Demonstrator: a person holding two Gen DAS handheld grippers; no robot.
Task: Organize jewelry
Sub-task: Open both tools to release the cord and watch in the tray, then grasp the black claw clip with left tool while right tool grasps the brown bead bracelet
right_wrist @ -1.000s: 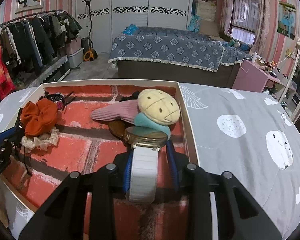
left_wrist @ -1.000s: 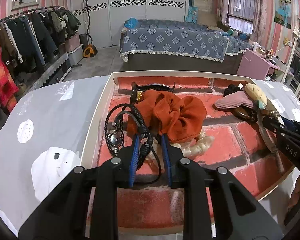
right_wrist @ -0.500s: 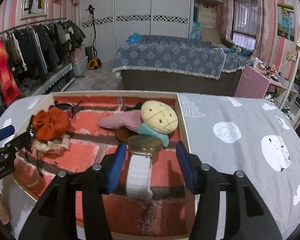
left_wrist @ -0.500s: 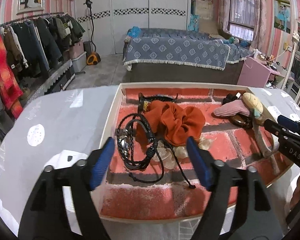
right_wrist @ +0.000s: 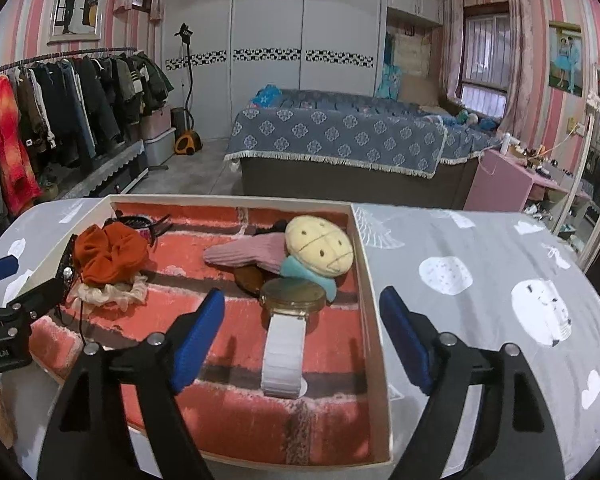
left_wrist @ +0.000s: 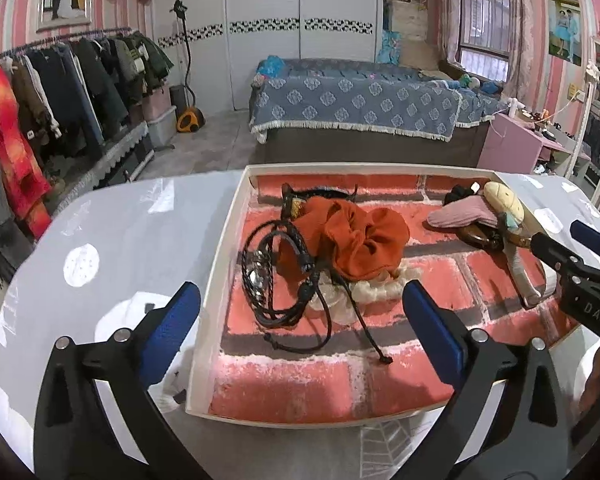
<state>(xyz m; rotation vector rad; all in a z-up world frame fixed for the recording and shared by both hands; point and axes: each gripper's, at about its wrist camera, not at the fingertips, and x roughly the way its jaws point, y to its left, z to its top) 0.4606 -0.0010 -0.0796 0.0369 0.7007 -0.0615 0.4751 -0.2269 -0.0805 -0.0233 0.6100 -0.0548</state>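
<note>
Both grippers stand spread and empty: the black cord bracelets (left_wrist: 278,276) lie ahead of the left gripper (left_wrist: 300,322), the white-strapped watch (right_wrist: 288,332) between the right gripper (right_wrist: 302,334) fingers.

Both grips let go

The left hand-held gripper (left_wrist: 300,320) now gapes, freeing the black bracelets (left_wrist: 276,276); the right hand-held gripper (right_wrist: 302,336) spreads wide, the white-strapped watch (right_wrist: 286,336) lying released.

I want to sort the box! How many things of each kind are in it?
Fabric scrunchies: 2, orange and cream.
Black braided cord bracelets: 1 tangled bunch.
White-strap gold watch: 1.
Plush hair clips: 2, yellow, pink.
Total: 6.
</note>
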